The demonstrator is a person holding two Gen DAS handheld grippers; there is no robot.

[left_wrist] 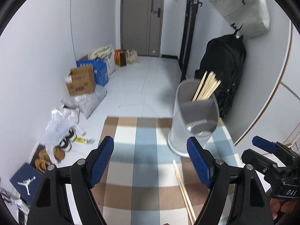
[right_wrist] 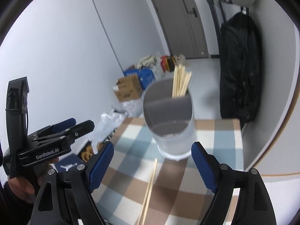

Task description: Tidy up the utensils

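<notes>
checked tablecloth [left_wrist: 146, 150] carries loose chopsticks [left_wrist: 182, 187] near the divided holder [left_wrist: 195, 116]; left gripper [left_wrist: 150, 166] and right gripper [right_wrist: 152, 167] both spread, empty: straddle one pair, close squarely

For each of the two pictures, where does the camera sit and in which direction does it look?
Left wrist view: on the left gripper, looking forward and down over the checked cloth at the utensil holder; open jaws, the right gripper at right.
Right wrist view: on the right gripper, facing the same way; open jaws, the left gripper and a hand at left.
Shared: holder, chopsticks on the cloth, door, black bag.
</notes>
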